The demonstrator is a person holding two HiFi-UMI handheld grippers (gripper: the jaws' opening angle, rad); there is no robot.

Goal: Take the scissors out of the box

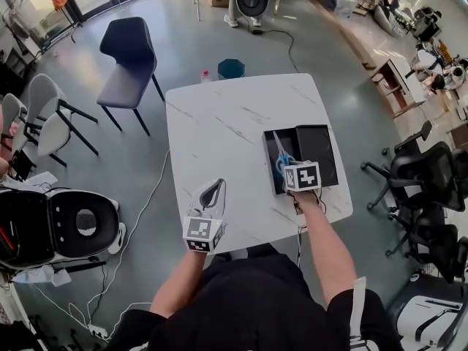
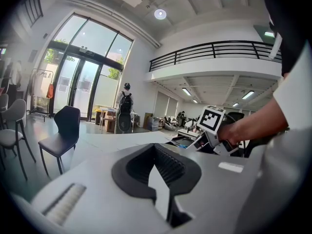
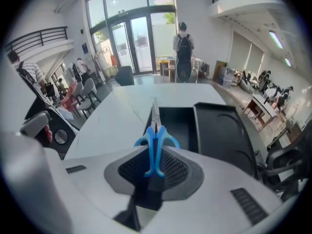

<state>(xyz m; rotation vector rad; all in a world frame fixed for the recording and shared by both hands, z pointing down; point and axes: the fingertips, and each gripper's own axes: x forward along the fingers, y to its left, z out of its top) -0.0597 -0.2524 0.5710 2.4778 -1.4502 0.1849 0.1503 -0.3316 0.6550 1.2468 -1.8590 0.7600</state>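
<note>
Blue-handled scissors point(image 3: 155, 145) are clamped by their handles in my right gripper point(image 3: 155, 165), blades pointing forward over the open black box point(image 3: 178, 123). In the head view the scissors point(image 1: 281, 159) lie over the box's left compartment point(image 1: 279, 168), with the right gripper point(image 1: 292, 168) at its near edge. The box lid point(image 1: 319, 152) lies open to the right. My left gripper point(image 1: 210, 194) rests over the white table's near edge, jaws together and empty. In the left gripper view the closed fingers point(image 2: 161, 179) hold nothing.
The white marble-pattern table point(image 1: 227, 134) carries only the box. A dark chair point(image 1: 130, 61) and a teal bin point(image 1: 231, 68) stand beyond the far edge. Office chairs point(image 1: 420, 178) stand to the right, white equipment cases point(image 1: 58, 225) to the left.
</note>
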